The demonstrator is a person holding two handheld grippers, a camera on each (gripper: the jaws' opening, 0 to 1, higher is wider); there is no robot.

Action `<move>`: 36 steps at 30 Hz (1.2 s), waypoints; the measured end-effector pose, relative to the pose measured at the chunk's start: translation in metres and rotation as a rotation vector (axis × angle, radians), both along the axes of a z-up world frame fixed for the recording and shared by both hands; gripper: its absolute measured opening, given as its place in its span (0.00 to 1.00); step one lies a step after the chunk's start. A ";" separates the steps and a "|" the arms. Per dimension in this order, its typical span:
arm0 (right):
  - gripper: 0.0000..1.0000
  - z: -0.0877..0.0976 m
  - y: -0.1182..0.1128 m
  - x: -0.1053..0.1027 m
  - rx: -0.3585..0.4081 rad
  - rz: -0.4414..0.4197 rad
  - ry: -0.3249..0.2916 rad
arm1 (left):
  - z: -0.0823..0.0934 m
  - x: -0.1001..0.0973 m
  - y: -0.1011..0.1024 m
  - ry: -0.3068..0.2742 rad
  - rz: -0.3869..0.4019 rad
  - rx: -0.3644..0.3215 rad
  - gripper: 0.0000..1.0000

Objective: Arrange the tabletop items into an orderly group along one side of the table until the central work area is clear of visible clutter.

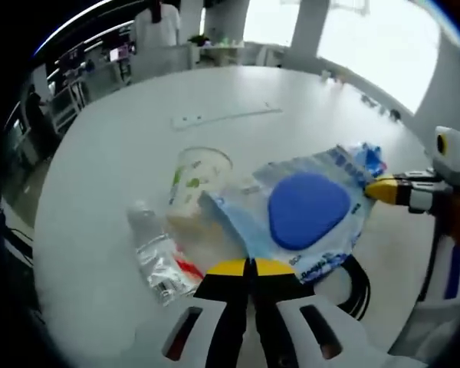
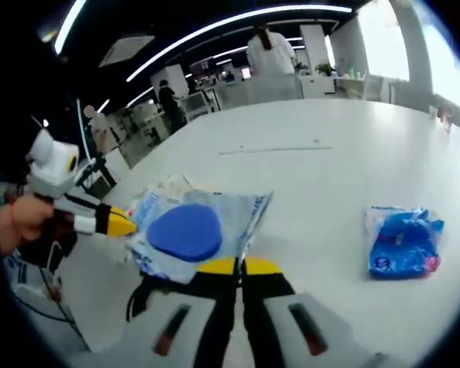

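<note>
Both pinching the clear plastic pouch with the big blue oval patch (image 1: pixel 310 208), left gripper (image 1: pixel 251 266) clamping the near edge with yellow-tipped jaws pressed together on the film, right gripper (image 2: pixel 238 266) doing the same at the opposite edge. Pouch hanging stretched between the two, just above the white round table (image 1: pixel 100 153). Lying right beside it, a clear plastic cup with green print (image 1: pixel 193 184), tipped on its side, and a small crumpled clear bottle (image 1: pixel 159 257). Sitting well apart, a blue crinkled packet (image 2: pixel 405 241). Risking a tear or a slipped corner if pulling apart too hard; risking, too, sweeping the cup and sending it rolling toward the centre.
</note>
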State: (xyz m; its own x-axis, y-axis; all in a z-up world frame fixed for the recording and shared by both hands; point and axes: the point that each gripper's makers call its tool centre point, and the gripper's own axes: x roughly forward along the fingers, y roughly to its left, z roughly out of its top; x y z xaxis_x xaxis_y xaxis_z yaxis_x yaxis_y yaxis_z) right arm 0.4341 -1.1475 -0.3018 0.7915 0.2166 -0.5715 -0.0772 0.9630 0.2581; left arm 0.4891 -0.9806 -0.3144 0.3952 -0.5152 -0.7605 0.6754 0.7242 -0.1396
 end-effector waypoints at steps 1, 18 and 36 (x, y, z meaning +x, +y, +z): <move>0.00 0.002 -0.001 0.001 -0.001 -0.003 -0.006 | 0.002 0.001 -0.001 -0.003 -0.001 -0.005 0.00; 0.00 0.033 -0.031 -0.003 -0.027 -0.054 -0.062 | 0.031 0.000 -0.033 -0.064 -0.037 -0.075 0.00; 0.00 0.053 -0.068 -0.011 -0.080 -0.094 -0.096 | 0.061 -0.004 -0.072 -0.150 -0.095 -0.132 0.00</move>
